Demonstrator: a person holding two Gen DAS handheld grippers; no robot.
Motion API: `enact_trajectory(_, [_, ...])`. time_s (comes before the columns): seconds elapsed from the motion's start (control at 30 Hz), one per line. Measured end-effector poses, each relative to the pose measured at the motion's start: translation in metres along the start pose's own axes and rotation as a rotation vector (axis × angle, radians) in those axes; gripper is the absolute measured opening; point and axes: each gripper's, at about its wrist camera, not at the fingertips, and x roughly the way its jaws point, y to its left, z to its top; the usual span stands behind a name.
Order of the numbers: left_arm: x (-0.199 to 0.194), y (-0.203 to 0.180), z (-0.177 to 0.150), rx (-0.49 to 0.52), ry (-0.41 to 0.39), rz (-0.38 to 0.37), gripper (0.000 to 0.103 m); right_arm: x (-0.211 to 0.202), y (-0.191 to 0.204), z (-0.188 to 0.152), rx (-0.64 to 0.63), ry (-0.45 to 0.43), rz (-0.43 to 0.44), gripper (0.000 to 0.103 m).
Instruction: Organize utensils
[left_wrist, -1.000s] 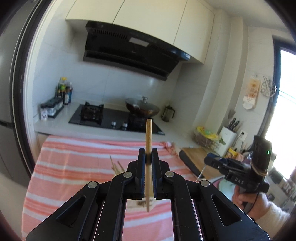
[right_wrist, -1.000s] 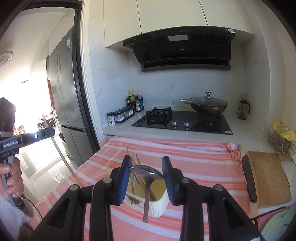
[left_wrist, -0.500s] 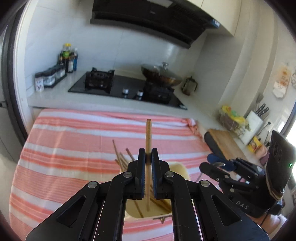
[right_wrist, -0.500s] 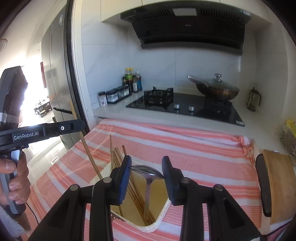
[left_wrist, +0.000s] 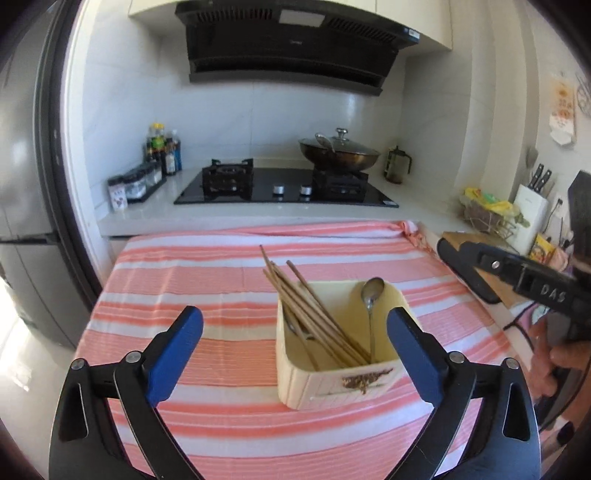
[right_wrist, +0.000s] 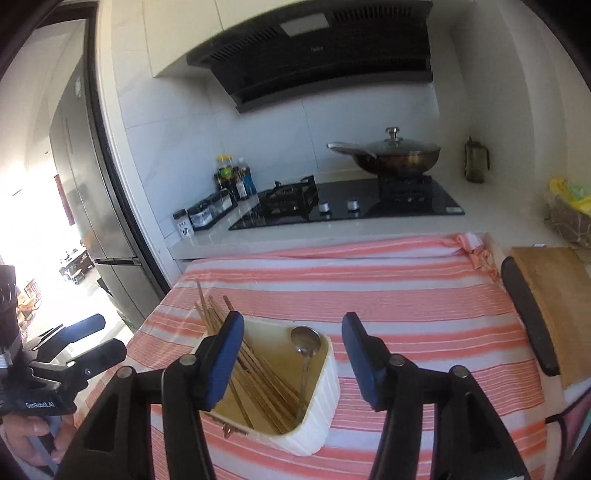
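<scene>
A cream utensil holder (left_wrist: 332, 384) stands on the striped cloth. Several wooden chopsticks (left_wrist: 303, 302) lean in its left part, and a metal spoon (left_wrist: 371, 291) stands at its right, bowl up. My left gripper (left_wrist: 293, 325) hovers just above and before the holder, its jaws opening wide, with nothing between the pads. In the right wrist view my right gripper (right_wrist: 291, 328) hangs over the holder (right_wrist: 321, 406), jaws opening. The spoon (right_wrist: 306, 339) stands free below and between the blue pads, untouched. The chopsticks (right_wrist: 258, 373) lie partly behind the left pad.
The pink-striped cloth (left_wrist: 221, 273) covers the table. Behind it are the stove (left_wrist: 284, 188), a lidded wok (left_wrist: 340, 153) and condiment bottles (left_wrist: 162, 151). A wooden cutting board (right_wrist: 554, 295) lies at the right edge, and a knife block (left_wrist: 530, 214) stands far right.
The left jaws let go of the chopstick, which now rests in the holder. The right jaws widened and the spoon dropped into the holder. Both hands sank toward the holder.
</scene>
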Motion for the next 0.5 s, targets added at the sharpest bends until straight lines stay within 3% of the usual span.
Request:
enact_trajectory(0.07, [-0.028,-0.008,-0.019,0.008,-0.036,-0.009,0.103,-0.039,0.011,-0.010,-0.040,-0.050,-0.032,0.066])
enact_trajectory(0.17, [-0.057,-0.018,-0.042,-0.015,0.003,-0.019,0.103,-0.092,0.027,-0.034,-0.066,-0.104,-0.065,0.084])
enact_trajectory(0.27, [-0.082,-0.029,-0.056,-0.038,-0.004,0.101,0.103,-0.130,0.038,-0.063,-0.069,-0.110,-0.096,0.086])
enact_trajectory(0.5, [-0.123,-0.045,-0.070,0.013,-0.029,0.252,0.103,-0.181,0.065,-0.100,-0.123,-0.112,-0.209,0.091])
